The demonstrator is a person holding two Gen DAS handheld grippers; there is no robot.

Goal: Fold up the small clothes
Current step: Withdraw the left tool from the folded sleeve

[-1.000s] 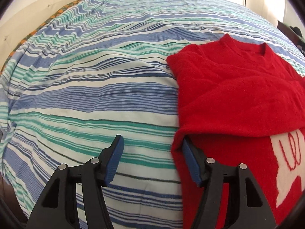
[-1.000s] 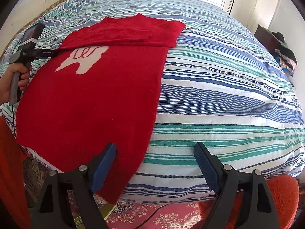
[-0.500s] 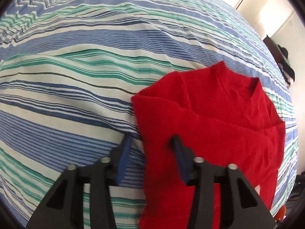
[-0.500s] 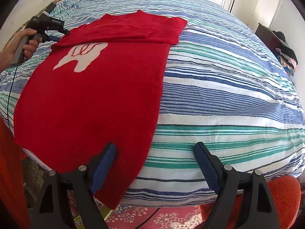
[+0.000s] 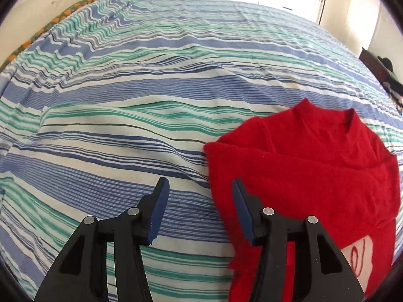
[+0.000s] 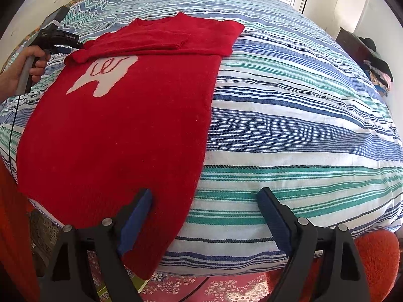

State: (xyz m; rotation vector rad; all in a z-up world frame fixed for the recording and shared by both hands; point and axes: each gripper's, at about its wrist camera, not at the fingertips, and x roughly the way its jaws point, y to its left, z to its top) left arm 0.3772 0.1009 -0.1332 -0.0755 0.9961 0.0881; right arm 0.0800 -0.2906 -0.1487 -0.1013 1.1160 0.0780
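Red sweater (image 6: pixel 121 130) lies flat on striped bedspread (image 6: pixel 289 115), on the left half of the bed in R wrist view, hem at the near bed edge and hanging a bit over it, neck at the far end. White motif w/ red squiggle (image 6: pixel 103 75) on chest. Both sleeves folded in across the upper chest, forming a band (image 6: pixel 161 39) below the collar; in L wrist view same band (image 5: pixel 302 176) w/ collar (image 5: pixel 325 118) above it.

L gripper (image 5: pixel 199 211) at the sweater's shoulder-side edge: jaws opening, nothing pinched; one blue pad (image 5: pixel 241 214) over the red fabric edge, other pad (image 5: pixel 157 214) over bare bedspread. Contact w/ fabric: can't tell. In R wrist view a hand (image 6: pixel 27 68) holds the L gripper (image 6: pixel 66 44) by its handle next to the folded sleeve end.

R gripper (image 6: pixel 204 224) near the hem corner, jaws spread wide, nothing between pads; L-side pad (image 6: pixel 136 224) over red hem, the other over stripes.

Dark furniture w/ clothes pile (image 6: pixel 375 63) far right by the wall. Floral rug (image 6: pixel 219 287) below bed edge.
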